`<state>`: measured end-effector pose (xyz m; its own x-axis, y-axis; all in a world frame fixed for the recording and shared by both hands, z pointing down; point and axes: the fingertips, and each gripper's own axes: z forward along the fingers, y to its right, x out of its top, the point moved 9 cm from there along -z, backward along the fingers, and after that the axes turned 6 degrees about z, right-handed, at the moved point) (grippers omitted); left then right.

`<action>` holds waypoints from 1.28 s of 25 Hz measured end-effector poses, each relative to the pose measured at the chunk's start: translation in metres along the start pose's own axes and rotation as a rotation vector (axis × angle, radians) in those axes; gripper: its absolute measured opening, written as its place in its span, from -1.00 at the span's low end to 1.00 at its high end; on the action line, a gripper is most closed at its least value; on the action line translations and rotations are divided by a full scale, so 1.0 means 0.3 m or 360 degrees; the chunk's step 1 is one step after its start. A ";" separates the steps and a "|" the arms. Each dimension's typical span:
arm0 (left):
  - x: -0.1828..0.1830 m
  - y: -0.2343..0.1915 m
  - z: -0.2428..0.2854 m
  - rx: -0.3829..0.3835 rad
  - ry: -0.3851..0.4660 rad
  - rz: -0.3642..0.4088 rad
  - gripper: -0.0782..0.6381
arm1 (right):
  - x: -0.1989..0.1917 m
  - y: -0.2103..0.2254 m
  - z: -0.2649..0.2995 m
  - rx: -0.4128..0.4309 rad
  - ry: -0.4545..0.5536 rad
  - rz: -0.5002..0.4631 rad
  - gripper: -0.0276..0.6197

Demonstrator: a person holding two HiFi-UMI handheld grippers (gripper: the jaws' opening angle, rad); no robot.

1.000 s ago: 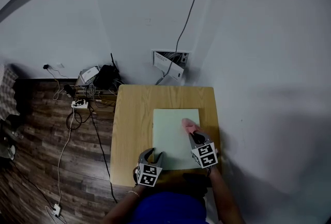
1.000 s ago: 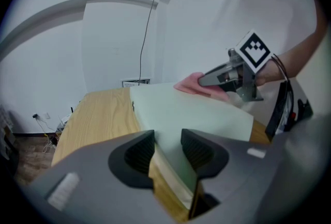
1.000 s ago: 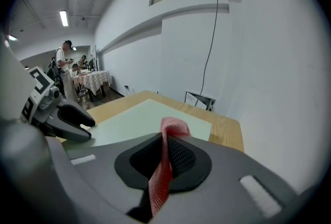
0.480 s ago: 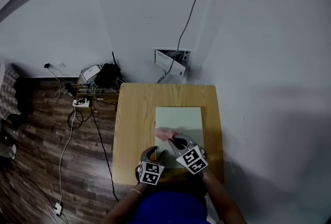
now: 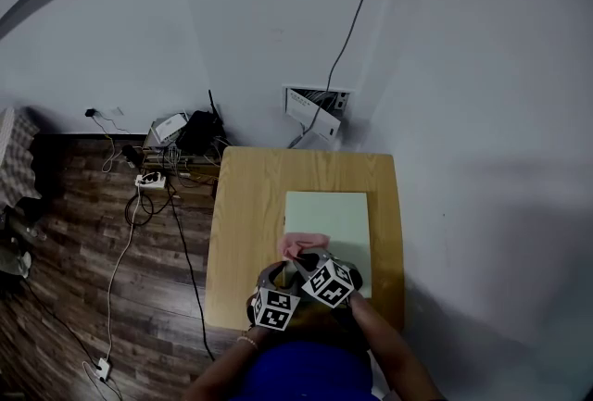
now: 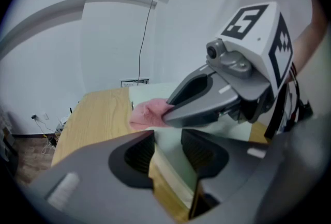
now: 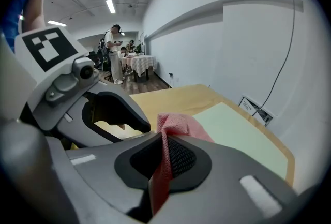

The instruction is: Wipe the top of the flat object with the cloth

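At the near edge of the surface (image 5: pixel 243 205), the left hand-held gripper (image 6: pixel 168 141) is closed on the near left corner of the pale green board (image 5: pixel 329 216). Just beside it, the right hand-held gripper (image 7: pixel 160 140) pinches the pink cloth (image 7: pixel 178 125), which rests on the board's near left part. Seen from above, the two together hide the board's near edge.

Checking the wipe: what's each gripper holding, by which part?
Right gripper: pink cloth, pinched by a fold. Left gripper straddles the board's near corner; grip cannot be told.
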<state>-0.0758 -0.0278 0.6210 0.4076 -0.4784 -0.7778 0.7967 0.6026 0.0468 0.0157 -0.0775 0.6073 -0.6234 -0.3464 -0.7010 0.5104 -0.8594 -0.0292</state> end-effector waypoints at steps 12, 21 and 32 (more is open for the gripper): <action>-0.007 -0.003 -0.004 0.0001 0.0004 0.0005 -0.34 | -0.010 -0.014 0.006 -0.0006 -0.0001 -0.0039 -0.87; -0.005 -0.002 -0.004 0.0004 -0.0002 0.0009 -0.34 | -0.035 0.000 -0.014 -0.0002 -0.0015 -0.0036 -0.87; -0.004 -0.001 0.003 0.0018 0.0002 0.0007 -0.34 | -0.107 0.054 -0.074 -0.0053 -0.0066 0.0008 -0.87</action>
<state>-0.0760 -0.0280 0.6225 0.4107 -0.4750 -0.7783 0.7998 0.5976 0.0574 0.0571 -0.0720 0.6136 -0.6444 -0.3666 -0.6711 0.5325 -0.8450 -0.0497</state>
